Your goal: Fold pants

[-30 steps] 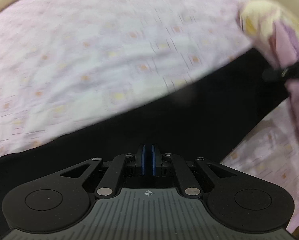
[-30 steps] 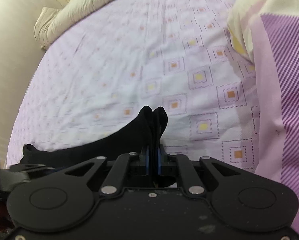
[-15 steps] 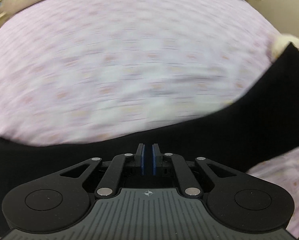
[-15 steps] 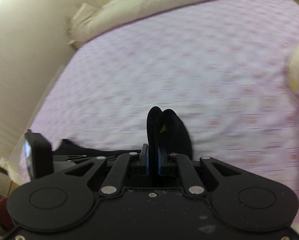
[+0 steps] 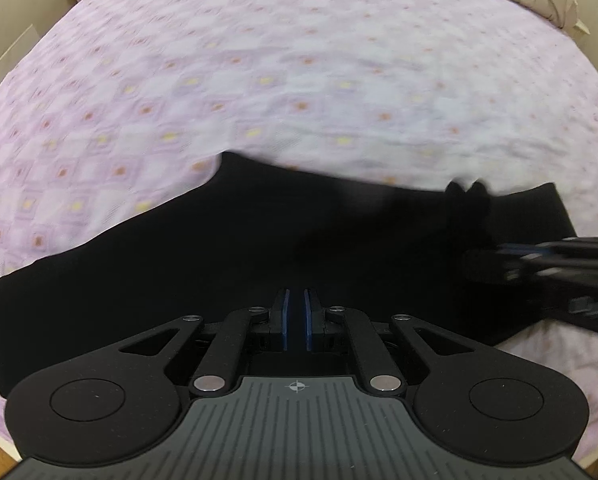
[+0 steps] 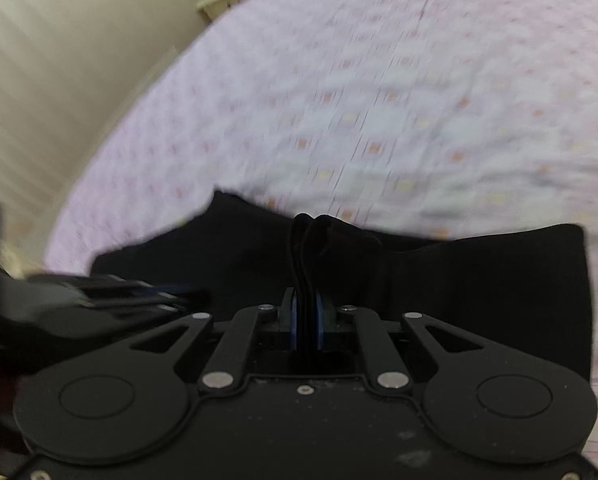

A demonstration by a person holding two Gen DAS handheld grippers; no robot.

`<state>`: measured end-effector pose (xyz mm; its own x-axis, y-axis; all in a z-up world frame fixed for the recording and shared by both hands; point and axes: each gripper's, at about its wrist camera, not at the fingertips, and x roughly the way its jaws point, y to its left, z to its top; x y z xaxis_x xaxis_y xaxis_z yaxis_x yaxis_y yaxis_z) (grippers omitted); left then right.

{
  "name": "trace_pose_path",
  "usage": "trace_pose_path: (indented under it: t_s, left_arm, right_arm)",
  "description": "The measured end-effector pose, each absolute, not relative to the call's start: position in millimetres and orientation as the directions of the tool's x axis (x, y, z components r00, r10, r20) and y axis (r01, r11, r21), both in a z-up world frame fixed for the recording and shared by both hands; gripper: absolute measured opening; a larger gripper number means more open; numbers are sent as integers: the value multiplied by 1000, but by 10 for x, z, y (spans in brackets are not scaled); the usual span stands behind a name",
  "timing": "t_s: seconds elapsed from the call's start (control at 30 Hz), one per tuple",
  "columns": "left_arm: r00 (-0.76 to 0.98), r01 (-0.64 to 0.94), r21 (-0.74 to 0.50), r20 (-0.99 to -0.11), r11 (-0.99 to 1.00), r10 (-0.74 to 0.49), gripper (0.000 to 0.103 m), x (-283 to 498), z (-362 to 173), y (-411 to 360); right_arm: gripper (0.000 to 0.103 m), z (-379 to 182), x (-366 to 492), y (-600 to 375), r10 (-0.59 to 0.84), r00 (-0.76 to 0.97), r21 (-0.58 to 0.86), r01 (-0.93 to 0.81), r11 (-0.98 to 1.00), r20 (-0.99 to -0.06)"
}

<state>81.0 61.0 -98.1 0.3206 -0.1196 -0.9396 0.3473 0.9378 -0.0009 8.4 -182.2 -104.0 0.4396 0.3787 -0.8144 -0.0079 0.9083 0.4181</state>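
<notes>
Roughly mid-task, by my read. Black pants [image 5: 259, 256] lie spread across bed [image 5: 299, 92], purple patterned sheet all around. Right gripper [image 6: 305, 324] jaws clamped on bunched fold of pants fabric, pinch visible between blue pads. Left gripper [image 5: 295, 320] jaws narrow, thin gap between pads; fabric dark there, cannot tell if anything is caught. Pants look part-flattened, no neat compact stack visible. Left to do: further folds, smoothing. Frames blurred.

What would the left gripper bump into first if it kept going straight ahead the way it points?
Probably the black pants, spread right ahead of the left gripper on the patterned bedsheet. Depth is hard to judge in this blurry fisheye view.
</notes>
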Motion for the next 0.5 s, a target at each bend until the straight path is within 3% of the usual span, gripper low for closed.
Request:
trace_pose_path:
  t_s: [0.1,0.2,0.5]
  left_arm:
    - [313,365,-8,-941,931,-131,9,845,-994,733]
    - [308,388,-24,-939,921,-154,8,836,-991,807]
    - [320,450,-91,-912,888,-256,8,791,-792,655]
  right_arm:
    - [16,-1245,152,-1530,334,414,355,-29,934,-847]
    - [32,-1404,169,-1400,325,415,333,-56,941,-850]
    - [35,-1106,-158,-1495,370,451,389,-54,920,-812]
